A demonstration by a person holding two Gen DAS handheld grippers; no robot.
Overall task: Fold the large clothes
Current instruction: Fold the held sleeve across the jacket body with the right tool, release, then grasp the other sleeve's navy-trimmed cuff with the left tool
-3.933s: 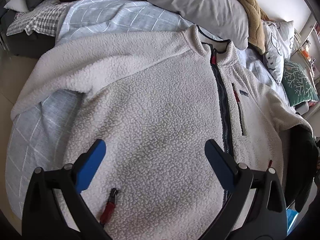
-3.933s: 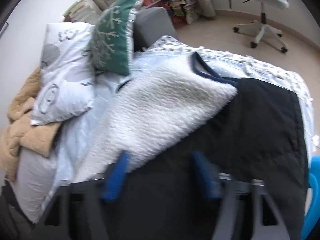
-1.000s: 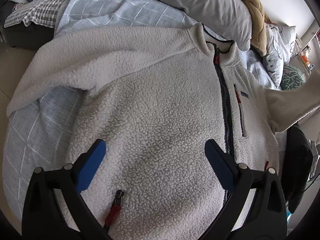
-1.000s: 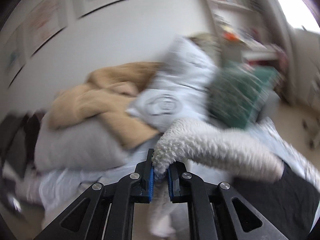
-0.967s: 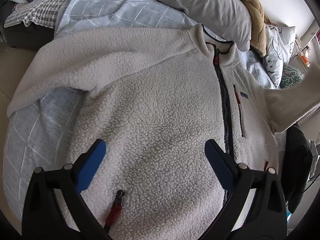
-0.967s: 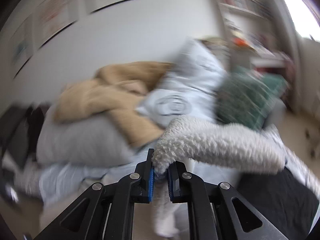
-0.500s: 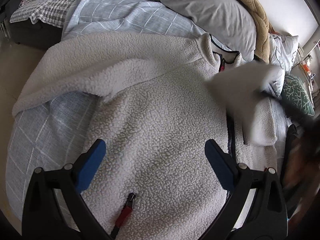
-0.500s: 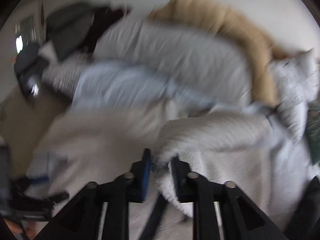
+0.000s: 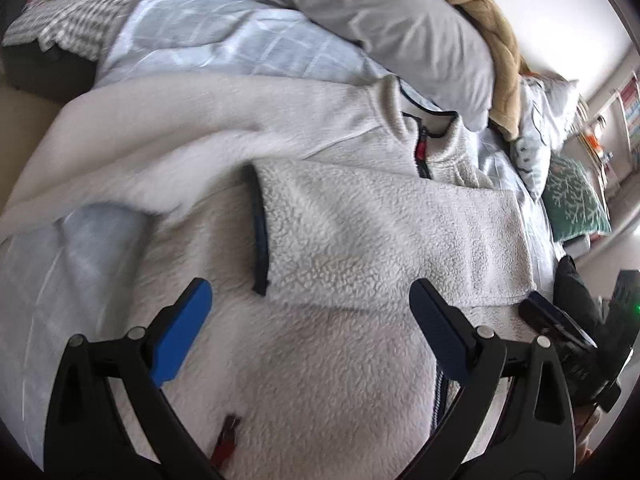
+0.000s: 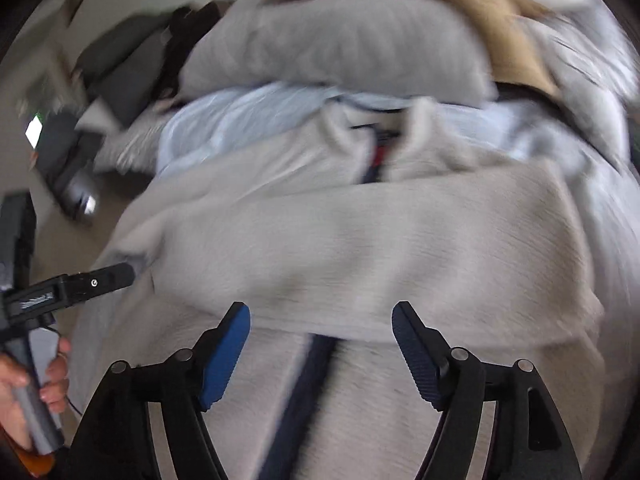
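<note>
We see the cream fleece jacket (image 9: pixel 328 360) spread front-up on the bed (image 9: pixel 224 44), one sleeve (image 9: pixel 384 236) folded across its chest, dark cuff (image 9: pixel 259 236) toward the middle. Our right gripper (image 10: pixel 320 344) hovers over the sleeve's lower edge; its jaws have just been opening and stand spread, nothing between them. Our left gripper (image 9: pixel 308 320) hangs above the jacket's lower front, jaws spread wide and empty.

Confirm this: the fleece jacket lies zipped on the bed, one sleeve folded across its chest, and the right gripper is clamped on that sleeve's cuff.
Wrong on the grip. The right wrist view shows the right gripper open, nothing between its jaws; the sleeve lies released across the fleece jacket.
</note>
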